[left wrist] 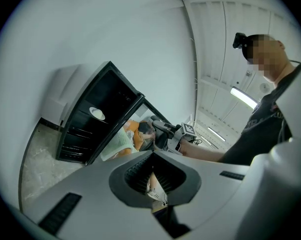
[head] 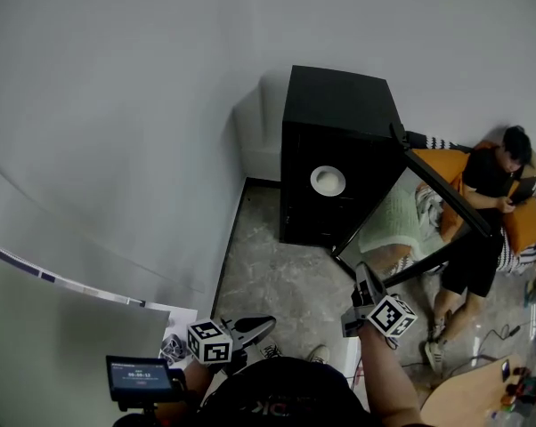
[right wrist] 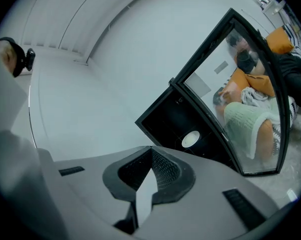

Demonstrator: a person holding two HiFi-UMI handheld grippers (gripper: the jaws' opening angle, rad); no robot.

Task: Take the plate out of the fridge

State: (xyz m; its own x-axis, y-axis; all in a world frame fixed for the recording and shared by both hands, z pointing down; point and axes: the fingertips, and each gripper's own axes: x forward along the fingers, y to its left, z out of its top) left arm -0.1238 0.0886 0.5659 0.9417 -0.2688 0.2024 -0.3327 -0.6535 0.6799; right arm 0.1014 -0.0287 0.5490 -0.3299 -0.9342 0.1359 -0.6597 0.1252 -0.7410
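The right gripper (head: 366,278), pressed together and empty, is the nearer one. The plate (head: 328,181) lies at 11 o'clock from it, well apart, flat on a shelf inside the open fridge (head: 339,100). The left gripper (head: 257,326), also closed and empty, has it at 1 o'clock.

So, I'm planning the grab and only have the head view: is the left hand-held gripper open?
Observer: No. In the left gripper view, the left hand-held gripper has its jaws together, with nothing between them.
Operator: And the right one?
Observer: In the right gripper view, the right hand-held gripper is shut and empty as well.
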